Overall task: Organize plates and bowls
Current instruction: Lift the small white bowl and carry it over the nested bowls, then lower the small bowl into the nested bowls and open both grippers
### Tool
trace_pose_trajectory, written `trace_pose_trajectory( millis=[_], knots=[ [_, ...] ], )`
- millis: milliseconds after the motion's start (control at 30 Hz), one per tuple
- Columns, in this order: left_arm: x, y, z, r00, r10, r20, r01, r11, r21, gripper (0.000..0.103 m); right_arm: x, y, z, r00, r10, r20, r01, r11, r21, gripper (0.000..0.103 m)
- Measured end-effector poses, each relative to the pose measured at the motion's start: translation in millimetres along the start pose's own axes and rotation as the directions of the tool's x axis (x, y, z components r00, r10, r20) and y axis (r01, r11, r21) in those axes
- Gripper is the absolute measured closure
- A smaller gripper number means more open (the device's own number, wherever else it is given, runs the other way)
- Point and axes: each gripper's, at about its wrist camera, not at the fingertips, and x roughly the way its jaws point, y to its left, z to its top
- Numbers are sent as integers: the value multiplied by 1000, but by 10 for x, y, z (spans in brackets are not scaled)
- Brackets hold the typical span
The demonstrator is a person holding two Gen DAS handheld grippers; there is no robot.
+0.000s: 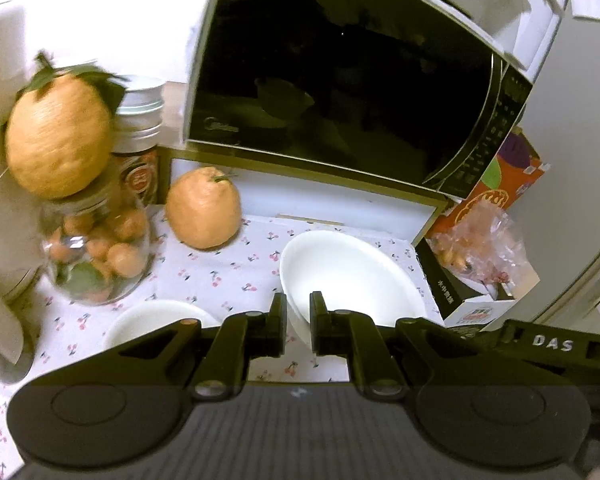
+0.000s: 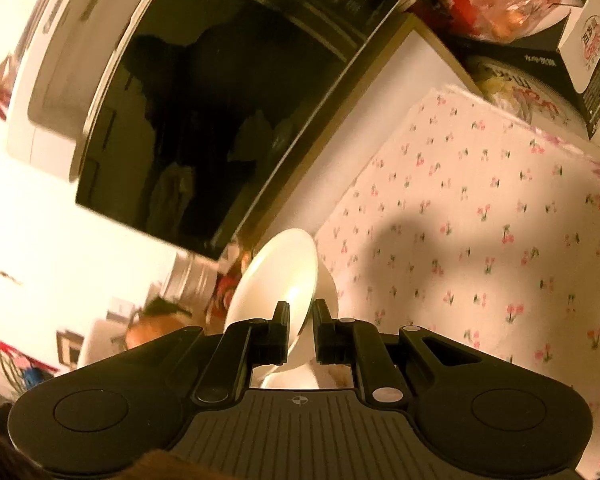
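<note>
In the left wrist view my left gripper (image 1: 298, 308) is shut on the near rim of a white oval plate (image 1: 352, 276), which lies over the cherry-print cloth (image 1: 220, 276) in front of the microwave. A second white dish (image 1: 156, 320) lies to its left, partly hidden by the gripper. In the right wrist view my right gripper (image 2: 301, 316) is shut on the rim of a white bowl (image 2: 276, 280), held tilted on edge above the cloth (image 2: 480, 220).
A black-fronted microwave (image 1: 340, 80) stands on a white shelf behind. A large orange fruit (image 1: 202, 208) sits on the cloth, another (image 1: 58, 136) on a glass jar of small fruit (image 1: 96, 252). Cartons and a plastic bag (image 1: 480, 240) crowd the right.
</note>
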Motion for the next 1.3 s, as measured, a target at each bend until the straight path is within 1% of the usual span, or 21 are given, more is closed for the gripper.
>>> trace_pose_trajectory(
  millis=[233,400,567,633,700,933,1067,1167,1300],
  knots=[
    [-225,291,-166,1000,-2,28,4,998,-63,93,103,129,-277,999,-3,-50,1,999,-42,90],
    [-320,490,-231,999,-8,48,13,994,-108,93,213,210,-405,997,-7,-83,2,998,-62,90],
    [-397,609,-321,996,-16,86,28,991,-132,93,304,301,-517,994,-25,-102,14,994,-112,90],
    [-407,644,-357,995,-12,96,24,992,-126,93,341,302,-562,993,-27,-117,14,993,-115,90],
    [-394,666,-356,996,-4,88,14,994,-113,93,383,310,-596,992,-34,-124,19,992,-123,90],
    [-375,828,-408,997,8,76,3,991,-132,93,516,356,-691,987,-52,-150,28,987,-157,90],
    [-345,899,-430,998,21,66,-13,993,-122,93,588,380,-733,986,-61,-158,35,986,-162,90],
    [-291,930,-458,998,38,46,-32,994,-107,93,637,398,-759,985,-75,-158,47,984,-174,90],
    [-233,982,-493,999,48,16,-46,993,-112,93,682,412,-774,983,-93,-155,63,980,-189,89]
  ],
)
